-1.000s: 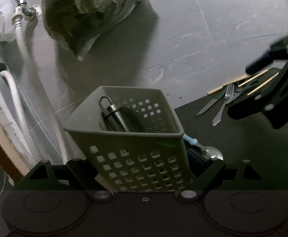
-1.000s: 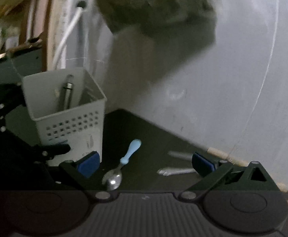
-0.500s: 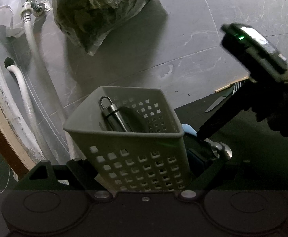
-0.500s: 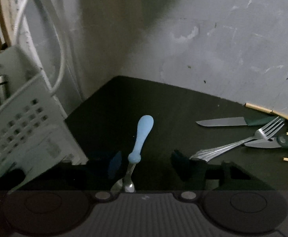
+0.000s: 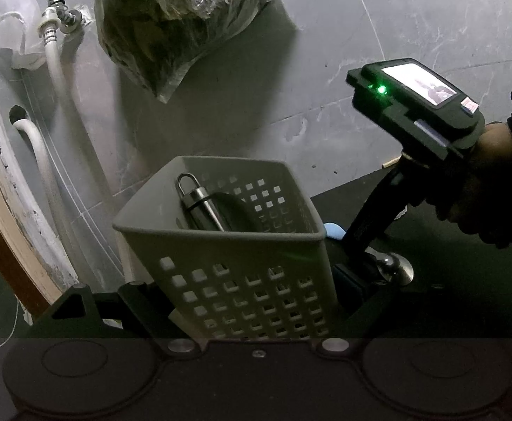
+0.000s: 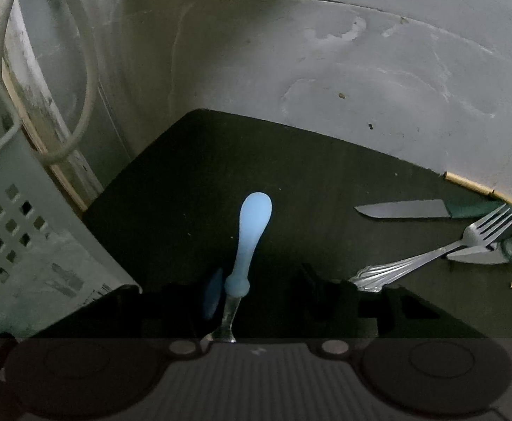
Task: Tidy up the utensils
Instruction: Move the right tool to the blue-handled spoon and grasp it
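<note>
The left hand-held gripper (image 5: 252,301) is clamped across the lower walls of the perforated utensil basket (image 5: 235,266), steadying it upright at the left edge of the dark mat (image 6: 291,175), so that cutlery can be dropped in through its open top; a steel-handled tool with a hanging loop (image 5: 200,200) already leans inside, against the far wall. The right hand-held gripper (image 6: 259,287), held by a person's hand (image 5: 480,189), points steeply down over the blue-handled spoon (image 6: 252,235), which lies on the mat just beside the basket with its handle away from the camera and its bowl toward it. Its jaws have just been closing and now straddle the spoon's neck; the left pad sits very near the handle, the right one apart, and no firm grip shows yet. Judged from this, the step in hand is picking up the spoon for transfer to the basket. Open mat lies ahead of the handle, giving room to lift. A knife (image 6: 403,208), a fork (image 6: 442,252) and wooden chopsticks (image 6: 473,184) lie well apart at the mat's far right edge, awaiting their turn.
</note>
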`<state>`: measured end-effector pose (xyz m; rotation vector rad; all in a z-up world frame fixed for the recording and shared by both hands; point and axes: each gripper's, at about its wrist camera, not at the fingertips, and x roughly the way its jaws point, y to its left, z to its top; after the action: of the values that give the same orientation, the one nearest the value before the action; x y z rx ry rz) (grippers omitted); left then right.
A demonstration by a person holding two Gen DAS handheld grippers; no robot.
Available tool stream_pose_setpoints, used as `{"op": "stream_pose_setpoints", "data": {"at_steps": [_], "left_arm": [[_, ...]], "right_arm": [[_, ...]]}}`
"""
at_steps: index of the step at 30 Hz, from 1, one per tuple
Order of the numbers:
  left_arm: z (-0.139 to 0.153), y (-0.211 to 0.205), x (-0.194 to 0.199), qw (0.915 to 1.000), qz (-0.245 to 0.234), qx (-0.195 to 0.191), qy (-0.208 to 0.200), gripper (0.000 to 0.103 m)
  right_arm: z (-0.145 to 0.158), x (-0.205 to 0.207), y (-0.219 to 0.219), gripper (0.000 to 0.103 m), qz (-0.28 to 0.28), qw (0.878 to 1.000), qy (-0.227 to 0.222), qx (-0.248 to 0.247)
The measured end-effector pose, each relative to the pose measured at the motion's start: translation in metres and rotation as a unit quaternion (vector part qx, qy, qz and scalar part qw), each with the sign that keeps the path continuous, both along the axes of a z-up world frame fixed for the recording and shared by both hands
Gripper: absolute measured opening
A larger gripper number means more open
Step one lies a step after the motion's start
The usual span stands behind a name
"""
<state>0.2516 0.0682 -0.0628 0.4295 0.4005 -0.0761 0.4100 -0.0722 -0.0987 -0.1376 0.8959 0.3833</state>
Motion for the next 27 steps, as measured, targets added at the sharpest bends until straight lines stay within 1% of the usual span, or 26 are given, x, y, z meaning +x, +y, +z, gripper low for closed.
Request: {"op": "stream_pose_setpoints", "data": {"at_steps": [1,2,3,4,5,12,20,27], "left_arm": [[0.000,0.000,0.000,1.0000,0.000,0.000,0.000,0.089],[0.000,0.000,0.000,1.0000,0.000,0.000,-0.001,0.089],[0.000,0.000,0.000,1.0000,-0.001,0.000,-0.001,0.089],[0.000,0.000,0.000,1.0000,-0.001,0.000,-0.001,0.089],[0.000,0.000,0.000,1.0000,-0.001,0.000,-0.001,0.089],[0.000,0.000,-0.001,1.0000,-0.001,0.000,-0.001,0.089],[0.000,0.001,-0.001,1.0000,0.000,0.000,-0.001,0.089],[-0.002,0.000,-0.001,1.0000,0.001,0.000,0.002,0.089]], "right_arm": [[0.000,-0.001,0.002,0.040,0.000,1.000,-0.002,-0.007],[0.001,-0.001,0.003,0.038,0.000,1.000,-0.003,-0.010],[0.001,-0.002,0.004,0.032,0.001,1.000,-0.002,-0.009],[0.001,-0.003,0.005,0.023,0.001,1.000,-0.001,-0.010],[0.002,-0.003,0.005,0.018,0.001,1.000,0.000,-0.011],[0.002,-0.004,0.003,0.016,-0.012,1.000,0.002,0.000],[0.002,-0.014,-0.022,0.017,-0.035,0.998,-0.003,0.055],[0.009,-0.030,-0.042,0.017,-0.046,0.993,-0.034,0.104]]}}
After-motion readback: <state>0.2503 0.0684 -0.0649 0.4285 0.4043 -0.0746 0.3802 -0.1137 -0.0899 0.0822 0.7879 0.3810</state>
